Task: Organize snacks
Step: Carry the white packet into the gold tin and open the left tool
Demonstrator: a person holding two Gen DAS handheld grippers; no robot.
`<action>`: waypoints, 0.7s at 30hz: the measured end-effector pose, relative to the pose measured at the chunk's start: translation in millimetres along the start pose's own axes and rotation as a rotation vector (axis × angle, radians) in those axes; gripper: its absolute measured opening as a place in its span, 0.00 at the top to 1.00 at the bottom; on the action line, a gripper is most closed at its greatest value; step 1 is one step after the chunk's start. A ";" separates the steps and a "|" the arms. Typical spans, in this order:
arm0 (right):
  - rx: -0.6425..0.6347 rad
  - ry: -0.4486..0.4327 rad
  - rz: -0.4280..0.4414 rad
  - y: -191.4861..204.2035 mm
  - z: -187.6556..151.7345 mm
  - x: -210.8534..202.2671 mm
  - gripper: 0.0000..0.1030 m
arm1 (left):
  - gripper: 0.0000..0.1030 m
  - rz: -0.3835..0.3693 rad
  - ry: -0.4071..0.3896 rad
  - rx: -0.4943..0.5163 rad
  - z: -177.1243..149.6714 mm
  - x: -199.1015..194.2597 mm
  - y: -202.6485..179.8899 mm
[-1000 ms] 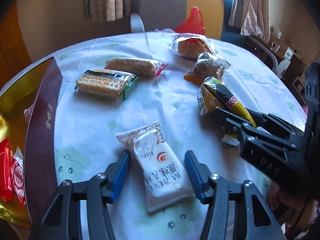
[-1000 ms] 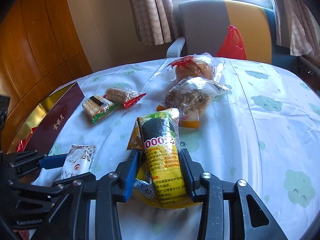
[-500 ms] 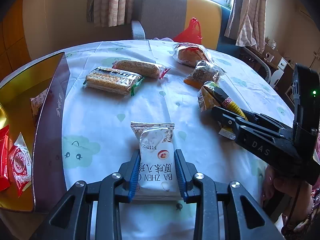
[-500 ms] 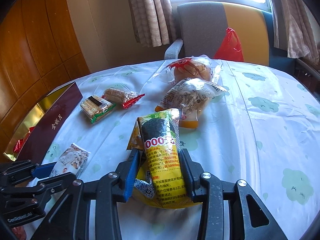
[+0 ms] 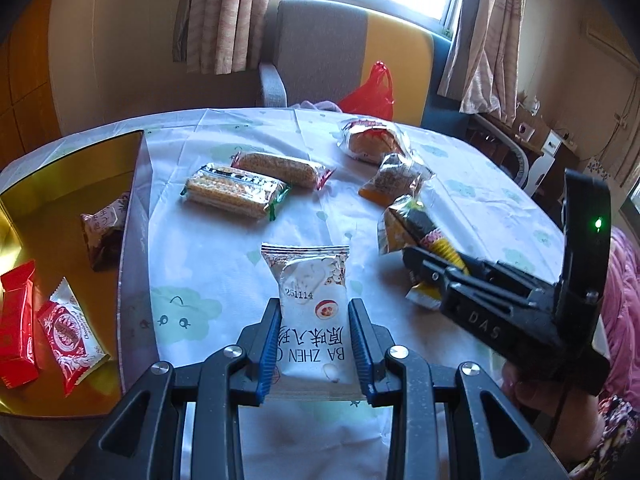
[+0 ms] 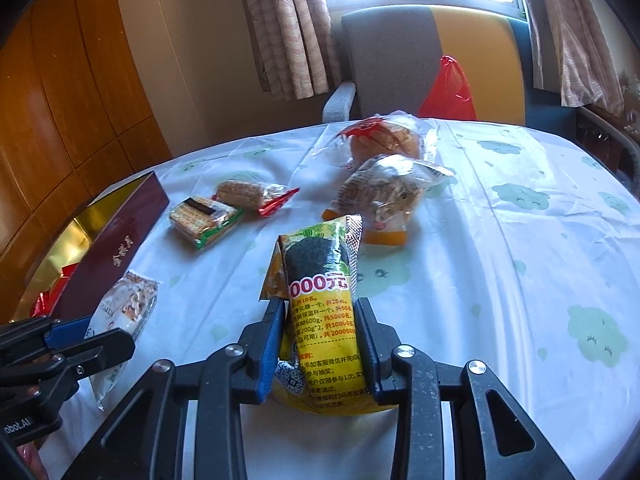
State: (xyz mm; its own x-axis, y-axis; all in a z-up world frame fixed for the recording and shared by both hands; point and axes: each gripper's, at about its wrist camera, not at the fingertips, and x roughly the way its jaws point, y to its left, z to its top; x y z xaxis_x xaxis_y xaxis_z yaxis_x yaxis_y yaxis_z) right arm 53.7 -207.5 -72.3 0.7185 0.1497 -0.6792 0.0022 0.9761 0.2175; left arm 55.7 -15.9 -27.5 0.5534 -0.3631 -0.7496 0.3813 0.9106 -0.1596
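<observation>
Nine snack packets [image 5: 313,312] (two claws [image 5: 314,336])

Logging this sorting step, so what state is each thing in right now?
Left tongs: shut on white packet.
Right tongs: shut on yellow packet, jaws just closing.
Gold box: open, some snacks inside.
Two cracker packs: sealed, lying on tablecloth.

The left claw [image 5: 314,334] has its blue pads pressed on both sides of a white snack packet [image 5: 310,304]. At the right, the right claw [image 5: 430,266] grips a yellow packet [image 5: 404,224]. On the worktop [image 5: 216,264], a gold box [image 5: 68,184] at the left holds red-wrapped sweets [image 5: 16,320].
</observation>
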 end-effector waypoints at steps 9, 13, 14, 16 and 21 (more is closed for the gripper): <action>0.088 0.002 0.067 9.0 -5.2 -7.3 0.66 | 0.68 -0.043 -0.037 -0.037 5.1 -19.5 12.3; 0.096 0.005 0.092 17.4 -5.8 -12.5 0.66 | 0.68 -0.047 -0.068 -0.067 8.8 -32.7 25.6; 0.093 0.005 0.096 20.2 -5.3 -13.6 0.66 | 0.68 -0.046 -0.075 -0.076 9.6 -35.6 29.0; 0.085 0.002 0.111 27.1 -3.1 -16.5 0.66 | 0.68 -0.044 -0.088 -0.099 11.4 -41.3 38.8; 0.053 -0.011 0.156 49.2 7.9 -24.2 0.66 | 0.68 -0.026 -0.128 -0.175 15.2 -56.8 71.8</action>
State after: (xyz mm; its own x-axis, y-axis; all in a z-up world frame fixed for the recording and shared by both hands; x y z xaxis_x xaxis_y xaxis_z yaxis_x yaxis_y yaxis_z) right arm 41.9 -164.4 -39.6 0.7206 0.2964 -0.6268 -0.0731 0.9315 0.3564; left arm 62.9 67.1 13.4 0.6386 -0.3988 -0.6581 0.2681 0.9170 -0.2954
